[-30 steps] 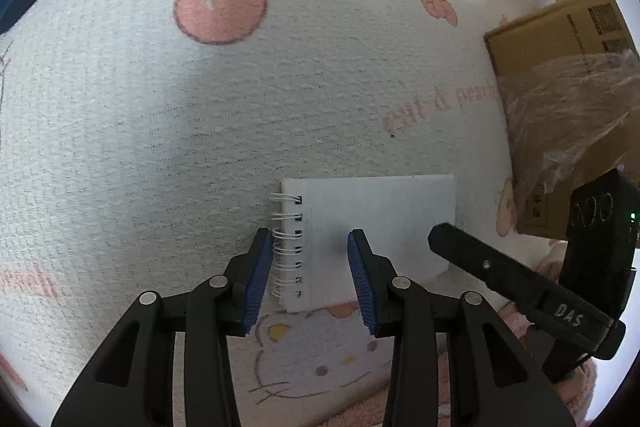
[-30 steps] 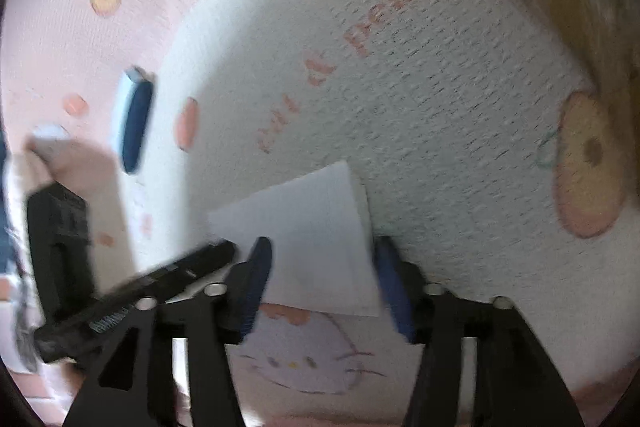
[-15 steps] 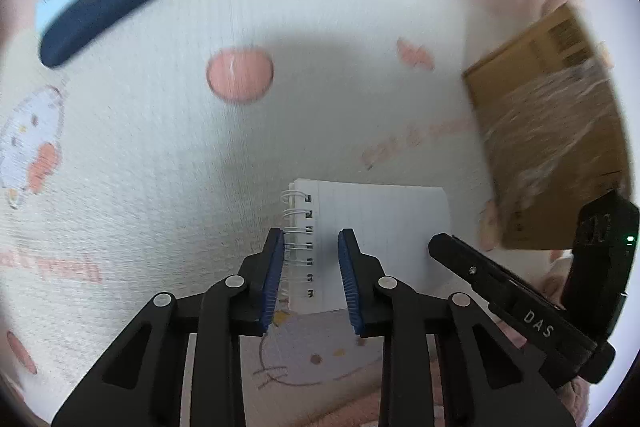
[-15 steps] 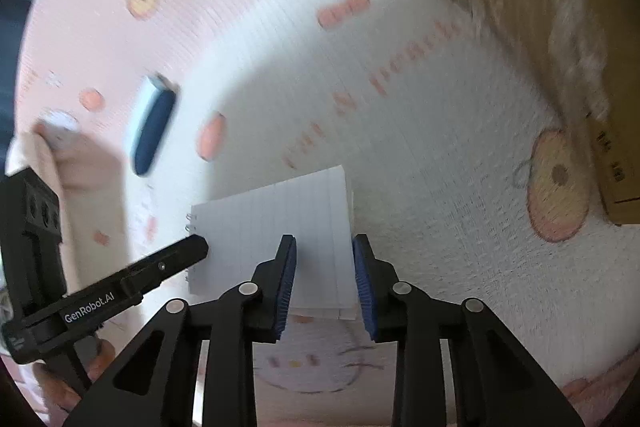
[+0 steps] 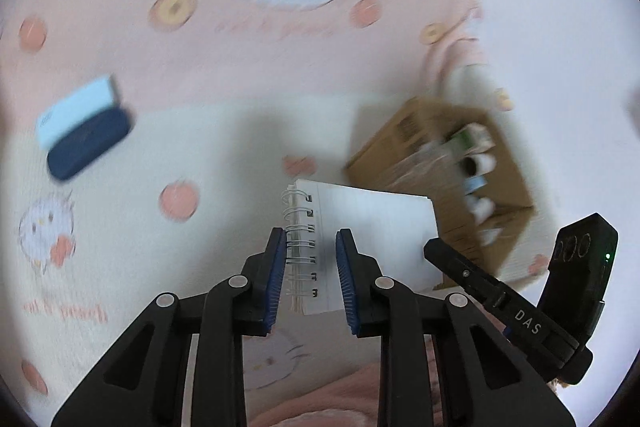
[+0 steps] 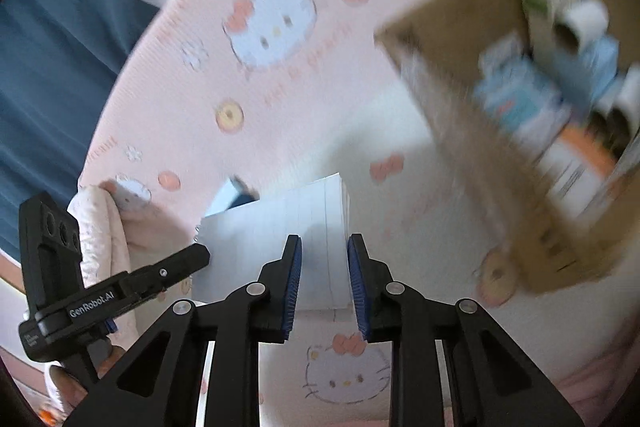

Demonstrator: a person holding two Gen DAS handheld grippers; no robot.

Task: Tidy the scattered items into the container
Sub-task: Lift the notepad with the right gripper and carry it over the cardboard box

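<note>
Pink blanket: glasses case left, cardboard box beside notebook.

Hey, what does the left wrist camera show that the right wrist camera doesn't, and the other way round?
Only the left wrist view: the notepad seen from its spiral-bound edge, gripped there by the left tongs, and the whole dark blue case.
Only the right wrist view: blue fabric at the far left, and the notepad's plain edge between the right tongs, whose jaws are closing.
Both: the notepad, the cardboard box with items inside, and the pink cat-print mat.
</note>
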